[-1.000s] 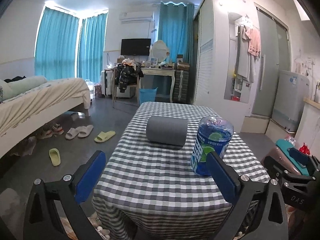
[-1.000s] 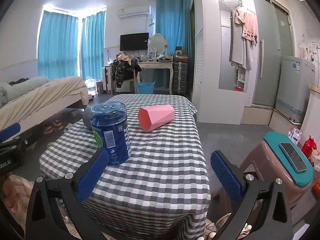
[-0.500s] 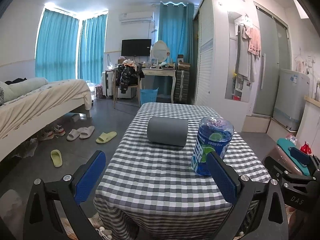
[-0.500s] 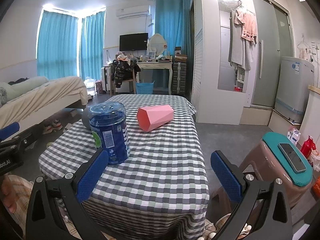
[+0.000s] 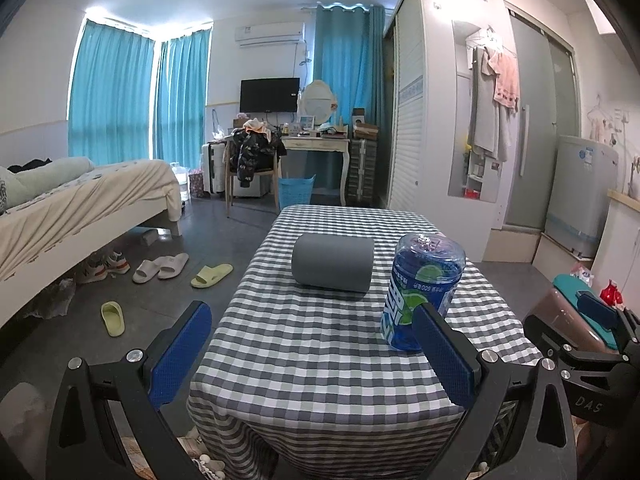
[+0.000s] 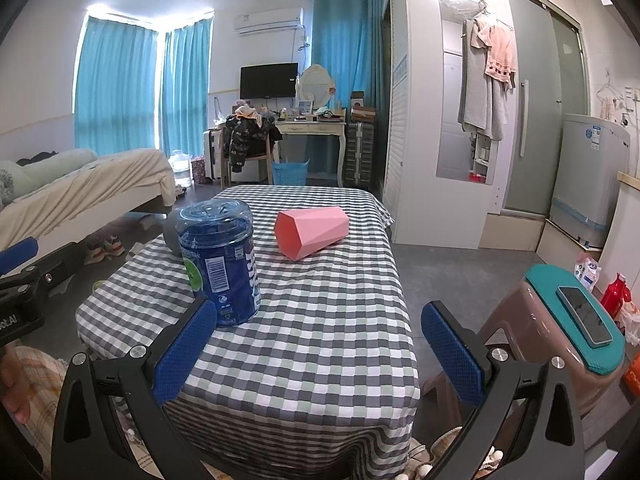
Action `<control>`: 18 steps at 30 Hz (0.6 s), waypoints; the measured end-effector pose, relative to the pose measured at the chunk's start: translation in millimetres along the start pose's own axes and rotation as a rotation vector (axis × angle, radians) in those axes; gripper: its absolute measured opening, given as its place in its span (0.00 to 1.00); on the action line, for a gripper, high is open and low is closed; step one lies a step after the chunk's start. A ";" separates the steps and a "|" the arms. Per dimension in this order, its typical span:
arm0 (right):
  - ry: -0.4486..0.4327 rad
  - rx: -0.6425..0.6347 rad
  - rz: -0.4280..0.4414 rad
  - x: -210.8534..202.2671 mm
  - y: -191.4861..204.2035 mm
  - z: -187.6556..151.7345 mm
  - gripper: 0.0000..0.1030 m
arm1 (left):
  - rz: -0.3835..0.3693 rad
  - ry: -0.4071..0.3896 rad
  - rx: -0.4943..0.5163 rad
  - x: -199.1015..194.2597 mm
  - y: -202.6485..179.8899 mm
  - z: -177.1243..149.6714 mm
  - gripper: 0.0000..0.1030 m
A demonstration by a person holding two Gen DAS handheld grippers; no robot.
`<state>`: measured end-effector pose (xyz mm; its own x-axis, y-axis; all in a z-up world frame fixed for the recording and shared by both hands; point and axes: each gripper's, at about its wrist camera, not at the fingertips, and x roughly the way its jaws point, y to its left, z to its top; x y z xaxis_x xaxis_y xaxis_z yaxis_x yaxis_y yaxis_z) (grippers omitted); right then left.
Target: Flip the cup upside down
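A grey cup (image 5: 332,262) lies on its side in the middle of the checked table (image 5: 320,344). In the right wrist view only its end (image 6: 171,232) shows behind the bottle cup. A pink faceted cup (image 6: 312,232) also lies on its side, further back. A blue cut-off bottle cup (image 6: 220,264) (image 5: 420,292) stands bottom up near the front. My left gripper (image 5: 310,320) hangs open before the table's near edge, empty. My right gripper (image 6: 320,316) is open and empty too, off the front right corner.
A brown stool with a teal top (image 6: 576,320) carrying a phone (image 6: 584,314) stands right of the table. A bed (image 5: 80,200) lies to the left, with slippers (image 5: 160,268) on the floor. The other gripper shows at each view's edge (image 5: 592,320) (image 6: 24,276).
Both views have drifted back from the table very slightly. The cups have not moved and both grippers have stayed open.
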<state>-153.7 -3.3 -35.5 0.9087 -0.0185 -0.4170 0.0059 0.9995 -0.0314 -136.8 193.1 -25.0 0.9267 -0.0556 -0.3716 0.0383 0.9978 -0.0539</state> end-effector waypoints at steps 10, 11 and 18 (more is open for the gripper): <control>0.002 0.000 0.000 0.7 -0.2 0.4 1.00 | -0.005 0.003 0.008 0.1 -1.5 -0.9 1.00; 0.003 0.000 0.000 0.8 0.1 0.4 1.00 | -0.004 0.003 0.008 0.1 -1.6 -0.9 1.00; 0.008 0.000 0.003 1.8 0.8 -0.6 1.00 | -0.003 0.004 0.008 -0.9 -2.5 -2.2 1.00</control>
<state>-152.4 -2.5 -36.8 0.9055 -0.0157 -0.4240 0.0031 0.9995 -0.0304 -138.5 190.6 -26.6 0.9252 -0.0588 -0.3750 0.0443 0.9979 -0.0472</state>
